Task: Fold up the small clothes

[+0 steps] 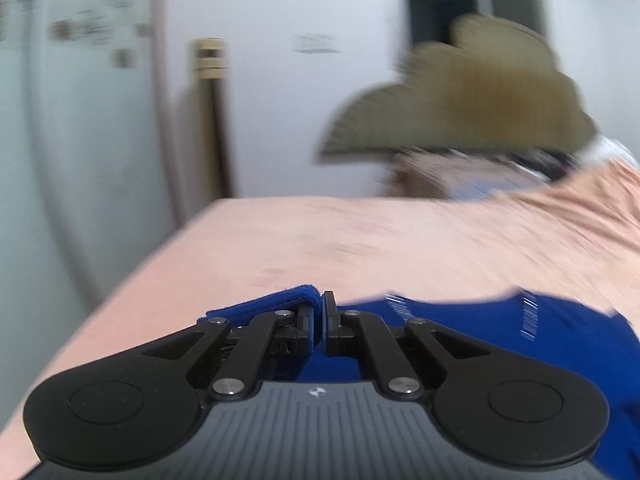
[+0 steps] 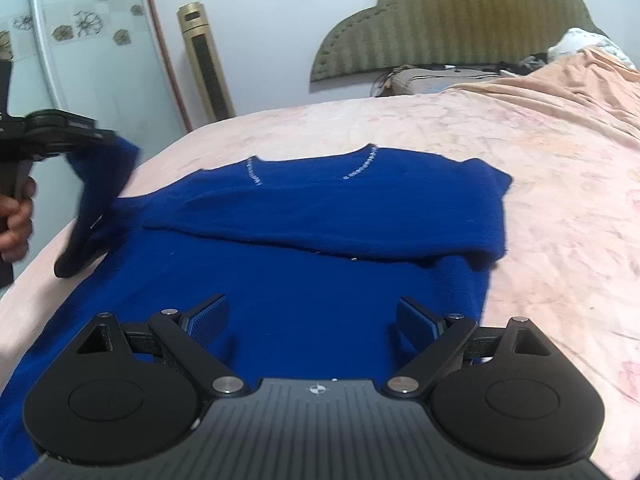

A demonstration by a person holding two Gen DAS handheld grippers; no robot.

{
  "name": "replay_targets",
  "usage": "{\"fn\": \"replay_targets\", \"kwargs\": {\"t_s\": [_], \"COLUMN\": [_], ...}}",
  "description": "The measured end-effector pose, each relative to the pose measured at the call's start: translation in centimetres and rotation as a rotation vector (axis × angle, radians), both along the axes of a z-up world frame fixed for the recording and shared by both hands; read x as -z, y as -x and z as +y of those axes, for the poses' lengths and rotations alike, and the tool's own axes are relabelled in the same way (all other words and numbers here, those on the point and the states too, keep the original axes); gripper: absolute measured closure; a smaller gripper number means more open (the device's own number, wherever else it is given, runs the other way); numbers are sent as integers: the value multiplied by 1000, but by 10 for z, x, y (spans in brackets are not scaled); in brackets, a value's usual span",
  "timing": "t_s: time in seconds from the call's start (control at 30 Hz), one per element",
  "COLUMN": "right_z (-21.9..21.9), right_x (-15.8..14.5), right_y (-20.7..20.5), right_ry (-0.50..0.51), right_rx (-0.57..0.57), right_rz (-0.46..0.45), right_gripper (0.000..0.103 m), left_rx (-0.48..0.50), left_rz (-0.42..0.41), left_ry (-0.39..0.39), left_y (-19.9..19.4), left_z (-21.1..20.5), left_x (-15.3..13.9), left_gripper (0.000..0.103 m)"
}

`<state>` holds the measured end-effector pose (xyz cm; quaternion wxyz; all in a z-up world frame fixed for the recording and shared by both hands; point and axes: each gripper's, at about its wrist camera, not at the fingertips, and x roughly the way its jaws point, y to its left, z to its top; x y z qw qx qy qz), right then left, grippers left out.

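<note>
A blue sweater (image 2: 304,248) with a sparkly neckline lies flat on the pink bedspread (image 2: 560,184). Its right sleeve is folded across the chest. My left gripper (image 1: 319,312) is shut on the blue cuff of the left sleeve (image 1: 276,300) and holds it lifted off the bed. In the right wrist view the left gripper (image 2: 102,136) shows at the far left with the sleeve (image 2: 96,200) hanging from it. My right gripper (image 2: 312,322) is open and empty, hovering over the sweater's lower body.
The bed's left edge (image 2: 36,264) runs close to the sweater. An olive padded headboard (image 2: 460,20) and clutter (image 2: 432,76) stand at the far end. A gold tower fan (image 2: 206,60) and a glass partition (image 2: 80,40) stand to the left.
</note>
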<state>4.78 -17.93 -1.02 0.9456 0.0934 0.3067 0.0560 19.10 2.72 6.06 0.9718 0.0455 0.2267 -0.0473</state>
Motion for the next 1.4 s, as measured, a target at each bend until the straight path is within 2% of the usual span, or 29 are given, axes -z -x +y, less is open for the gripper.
{"fn": "replay_targets", "kwargs": {"t_s": [0.17, 0.3, 0.33, 0.4, 0.43, 0.47, 0.5, 0.53, 0.57, 0.67, 0.8, 0.93, 1.0, 1.07, 1.17, 1.23, 1.33, 1.37, 1.4], "right_z": [-16, -28, -30, -35, -38, -39, -40, -41, -40, -34, -10, 14, 29, 49, 84, 106, 123, 125, 126], "right_x": [-1, 0, 0, 0, -1, -2, -3, -4, -7, -16, -23, -18, -13, -9, -6, -3, 4, 6, 9], "right_y": [2, 2, 2, 2, 1, 0, -2, -4, -7, -20, -46, -89, -107, -119, -123, -123, -136, -141, -145], "right_ry": [0, 7, 9, 14, 18, 22, 25, 26, 24, 42, 55, -58, -66, -12, 171, 249, 284, 286, 290], "right_rx": [45, 84, 94, 110, 118, 124, 131, 131, 127, 89, -8, -142, -169, -231, -299, -324, -314, -312, -311], "right_rz": [-7, -2, 0, 0, -3, -6, -7, -9, -14, -44, -73, -17, 27, 36, 1, -35, -37, -25, -3], "right_gripper": [11, 11, 11, 11, 11, 11, 11, 11, 11, 11, 11, 12, 14, 14, 14, 14, 16, 19, 28], "left_rx": [181, 260, 279, 310, 332, 358, 374, 382, 383, 356, 246, 149, 122, 103, 79, 69, 53, 51, 50], "left_rz": [103, 224, 260, 298, 299, 303, 305, 292, 269, 214, 167, 177, 198, 213, 226, 238, 251, 250, 248], "left_ry": [-64, -90, -88, -78, -72, -57, -34, -2, 21, 33, -5, -23, -7, 13, 21, 29, 49, 57, 62], "left_y": [-7, -5, -10, -8, -2, 3, 5, 6, 9, 28, 45, 60, 65, 70, 75, 75, 73, 72, 73], "left_z": [-61, -90, -94, -98, -96, -93, -90, -84, -78, -58, -26, 6, 19, 32, 44, 50, 54, 55, 55], "left_x": [34, 71, 77, 84, 85, 83, 80, 76, 70, 58, 54, 56, 60, 63, 67, 70, 72, 72, 71], "left_gripper": [99, 99, 98, 88, 73, 48, 33, 14, 9, 9, 9, 9, 9, 9, 9, 9, 9, 9, 9]}}
